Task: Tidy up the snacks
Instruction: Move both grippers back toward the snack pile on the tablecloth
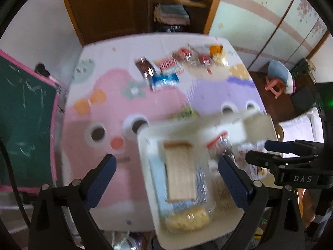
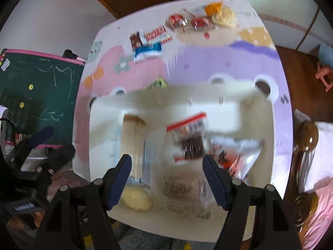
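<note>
A white bin (image 1: 145, 139) (image 2: 100, 104) sits on the near part of the cartoon tablecloth (image 1: 100, 108). In it lie a bread-slice packet (image 1: 180, 170) (image 2: 133, 139), a yellow cracker packet (image 1: 187, 218) (image 2: 136, 200) and a red-striped clear packet (image 2: 189, 139). My left gripper (image 1: 168, 177) hangs above the bin's left half, jaws wide open and empty. My right gripper (image 2: 168, 179) hovers over the bin's middle, open, its pads clear of the clear packets below. Loose snacks (image 1: 187, 60) (image 2: 187, 25) are piled at the table's far edge, with a blue packet (image 1: 164, 81) (image 2: 147, 52) nearer.
A green packet (image 1: 185, 112) (image 2: 158, 83) lies just behind the bin. A green chalkboard (image 1: 25, 108) (image 2: 41, 87) stands at the table's left. A wooden cupboard (image 1: 114, 6) is behind the table. A pink stool (image 1: 274, 85) and a bedpost knob (image 2: 306, 135) are at the right.
</note>
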`<state>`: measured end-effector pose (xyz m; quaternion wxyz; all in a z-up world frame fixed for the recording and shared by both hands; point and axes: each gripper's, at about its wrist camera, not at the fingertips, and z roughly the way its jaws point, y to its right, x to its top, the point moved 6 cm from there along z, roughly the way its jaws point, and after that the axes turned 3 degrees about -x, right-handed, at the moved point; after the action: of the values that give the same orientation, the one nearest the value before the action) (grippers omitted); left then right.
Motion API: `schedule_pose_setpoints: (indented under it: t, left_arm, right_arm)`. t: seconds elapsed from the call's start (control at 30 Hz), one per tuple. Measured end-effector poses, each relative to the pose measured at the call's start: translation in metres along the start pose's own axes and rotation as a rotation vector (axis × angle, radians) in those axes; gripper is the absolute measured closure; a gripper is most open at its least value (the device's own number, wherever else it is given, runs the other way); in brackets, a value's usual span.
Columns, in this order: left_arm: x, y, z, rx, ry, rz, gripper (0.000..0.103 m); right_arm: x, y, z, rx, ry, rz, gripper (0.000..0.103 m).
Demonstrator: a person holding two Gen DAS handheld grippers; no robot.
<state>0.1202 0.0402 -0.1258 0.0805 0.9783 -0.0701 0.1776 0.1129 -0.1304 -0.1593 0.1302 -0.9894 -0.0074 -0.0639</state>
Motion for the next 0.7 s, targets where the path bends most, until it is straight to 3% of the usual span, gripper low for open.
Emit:
schedule_pose_setpoints:
  t: [0.2, 0.4, 0.53, 0.7]
  left_arm:
    - [0.061, -0.015, -0.001, 0.026, 0.058, 0.008, 0.005]
    - [0.114, -0.022, 0.026, 0.011, 0.05, -0.001, 0.005]
    - [0.139, -0.022, 0.065, 0.009, 0.003, 0.016, 0.005]
    - [0.154, -0.026, 0.124, 0.021, -0.084, 0.021, 0.005]
  right_arm:
    - [0.053, -0.009, -0.018, -0.022, 0.076, -0.036, 0.032]
    - [0.101, -0.02, -0.013, -0.037, 0.115, -0.06, 0.032]
    - [0.123, -0.022, 0.012, -0.059, 0.091, -0.074, 0.032]
    - [0.132, -0.022, 0.067, -0.077, -0.013, -0.083, 0.032]
